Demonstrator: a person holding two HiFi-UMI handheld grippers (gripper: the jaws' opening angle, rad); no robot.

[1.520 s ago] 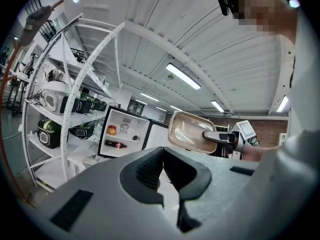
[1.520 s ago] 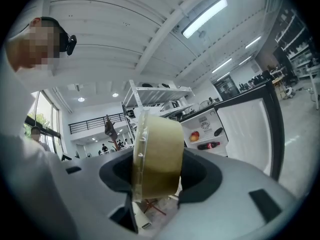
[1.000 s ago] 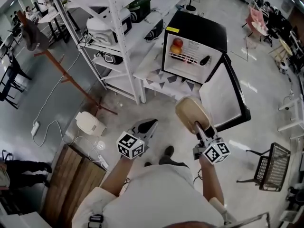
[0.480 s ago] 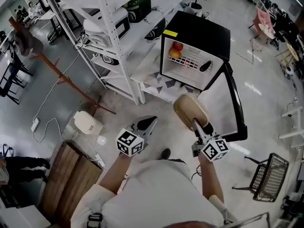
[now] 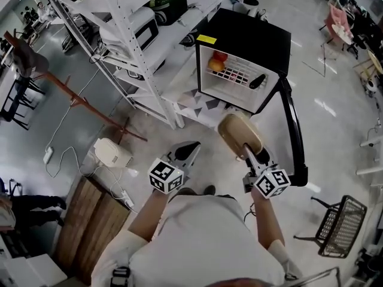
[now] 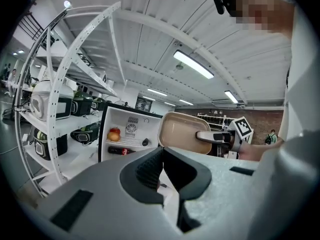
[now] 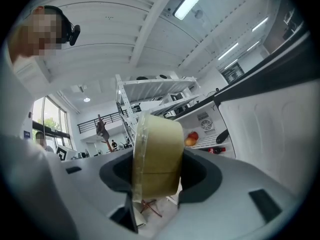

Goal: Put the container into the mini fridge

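Right gripper view: container (image 7: 156, 156) clamped between the right fingers (image 7: 198, 179); left fingers (image 6: 149, 170) closed, empty.

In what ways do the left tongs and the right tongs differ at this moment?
The left tongs are empty; the right tongs grip the beige container. The left tongs meet tip to tip; the right tongs stand apart across it. Both point toward the open mini fridge.

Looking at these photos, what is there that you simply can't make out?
- Contents of the container: the head view shows only its outside, the right gripper view only its edge.
- Dark item on the mini fridge shelf: too small to identify in every view.
- Label on the bottle below it: too small in the left gripper view.
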